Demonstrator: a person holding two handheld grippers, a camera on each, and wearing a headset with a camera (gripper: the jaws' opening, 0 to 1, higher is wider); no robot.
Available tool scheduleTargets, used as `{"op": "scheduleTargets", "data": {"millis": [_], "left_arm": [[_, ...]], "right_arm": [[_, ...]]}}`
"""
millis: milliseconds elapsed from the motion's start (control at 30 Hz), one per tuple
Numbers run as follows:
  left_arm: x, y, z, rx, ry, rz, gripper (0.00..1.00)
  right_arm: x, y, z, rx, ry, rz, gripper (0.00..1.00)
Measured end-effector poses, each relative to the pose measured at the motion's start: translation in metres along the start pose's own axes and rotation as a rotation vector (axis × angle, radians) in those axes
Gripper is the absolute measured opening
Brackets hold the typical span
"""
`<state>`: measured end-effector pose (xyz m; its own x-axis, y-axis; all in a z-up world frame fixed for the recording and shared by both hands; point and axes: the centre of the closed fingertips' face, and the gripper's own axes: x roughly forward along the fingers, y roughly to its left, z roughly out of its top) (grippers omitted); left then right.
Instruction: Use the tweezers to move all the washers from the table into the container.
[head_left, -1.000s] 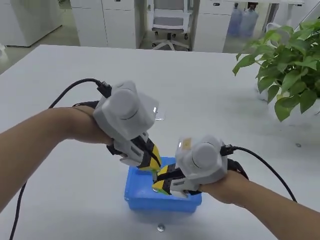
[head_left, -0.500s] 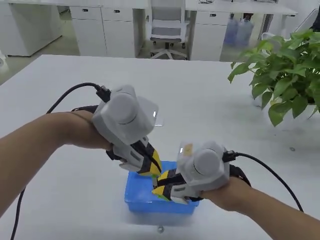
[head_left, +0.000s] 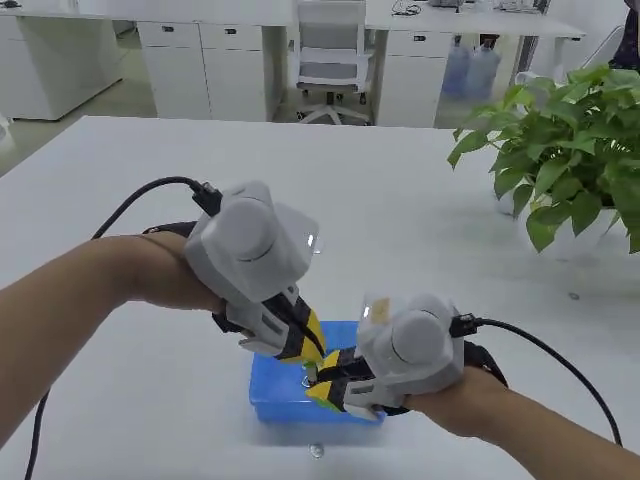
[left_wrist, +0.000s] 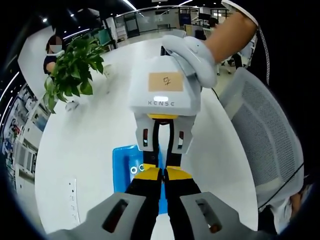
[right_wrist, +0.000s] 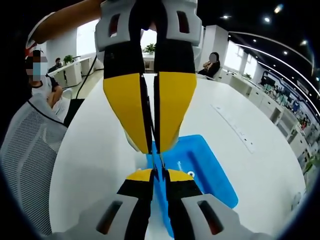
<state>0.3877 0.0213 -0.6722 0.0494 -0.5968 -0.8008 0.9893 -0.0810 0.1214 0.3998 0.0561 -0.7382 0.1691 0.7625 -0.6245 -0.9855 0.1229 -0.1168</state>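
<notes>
the left hand-held gripper (left_wrist: 160, 175) and the right hand-held gripper (right_wrist: 155, 176) meet tip to tip just above the blue container (head_left: 285, 410). both have their yellow-padded jaws drawn narrow, almost closed. in the right gripper view a thin dark sliver (right_wrist: 155, 165) runs through the slit between the pads. i take it for the tweezers, but i cannot tell which hand-held gripper actually clamps it.

the washers should handle as light, stiff and slick: small flat metal rings that lie flush on the bench (head_left: 400, 220) and are likely to skate away if nudged sideways. the surest hold is probably one tweezer tip through the hole and the other outside the rim, pinching the ring wall. failing that, grip across the edge once the ring is tipped up. too much squeeze could flick one off, so gentle pressure seems best.

a couple of pale rings (left_wrist: 136, 170) already lie inside the container, near its wall. one washer (head_left: 317, 451) sits alone on the bench just in front of the container, on the person's side. it looks tiny, round and silvery grey, low in contrast against the pale surface. a potted plant (head_left: 560, 150) stands well beyond the container, to its right.
</notes>
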Motion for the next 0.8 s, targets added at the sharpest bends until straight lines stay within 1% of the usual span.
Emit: {"op": "scheduleTargets", "data": {"millis": [133,300,633,800], "left_arm": [[-0.003,0.002,0.004,0.004,0.000,0.007,0.06],[-0.008,-0.002,0.011,0.014,-0.006,0.020,0.06],[-0.011,-0.016,0.013,0.018,-0.012,0.020,0.06],[-0.008,-0.022,0.013,0.014,-0.016,0.014,0.06]], "right_arm": [[-0.004,-0.001,0.003,0.000,-0.003,-0.004,0.11],[-0.011,0.001,0.007,-0.008,-0.012,-0.012,0.11],[-0.015,0.016,0.008,-0.004,-0.023,-0.025,0.11],[-0.014,0.021,0.005,0.000,-0.020,-0.025,0.11]]}}
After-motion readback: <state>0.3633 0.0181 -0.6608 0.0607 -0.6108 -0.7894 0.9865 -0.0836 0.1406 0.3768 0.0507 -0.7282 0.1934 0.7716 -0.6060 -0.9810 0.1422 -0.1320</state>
